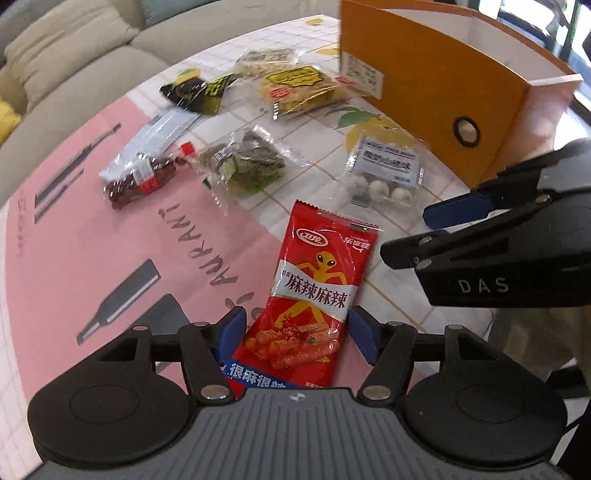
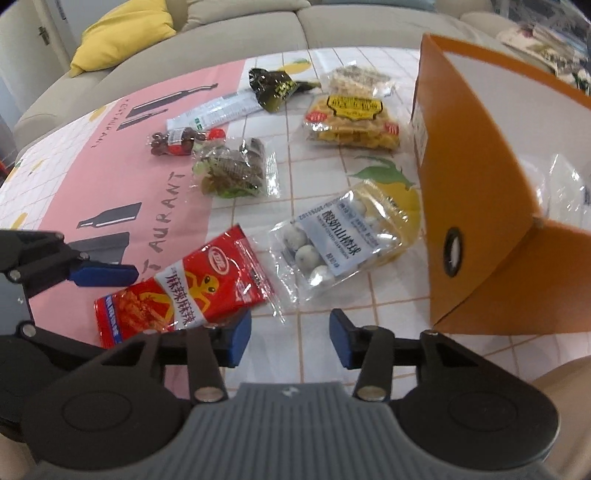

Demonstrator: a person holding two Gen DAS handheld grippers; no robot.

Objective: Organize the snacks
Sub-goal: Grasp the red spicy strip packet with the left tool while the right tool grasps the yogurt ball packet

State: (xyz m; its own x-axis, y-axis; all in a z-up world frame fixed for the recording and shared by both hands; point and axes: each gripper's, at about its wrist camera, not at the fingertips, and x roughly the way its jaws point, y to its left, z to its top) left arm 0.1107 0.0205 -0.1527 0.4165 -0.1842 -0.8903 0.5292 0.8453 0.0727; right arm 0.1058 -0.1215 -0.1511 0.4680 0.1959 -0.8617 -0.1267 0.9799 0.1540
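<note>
A red spicy-snack packet [image 1: 314, 295] lies on the table between the open fingers of my left gripper [image 1: 297, 332]; the blue pads stand on either side of its lower half, apart from it. It also shows in the right wrist view [image 2: 184, 291]. My right gripper [image 2: 290, 339] is open and empty above bare tablecloth, just right of the red packet and in front of a clear bag of white balls [image 2: 332, 240]. An orange box [image 2: 476, 206], open on top, stands at the right; it also shows in the left wrist view [image 1: 436, 88].
Further back lie a yellow snack bag [image 2: 352, 122], a green seaweed bag [image 2: 232, 170], a bag of red dates [image 2: 177, 140], a white packet [image 2: 218, 110], a black-and-yellow packet [image 2: 277, 88] and a pale snack bag [image 2: 358, 79]. A beige sofa [image 2: 240, 29] stands behind the table.
</note>
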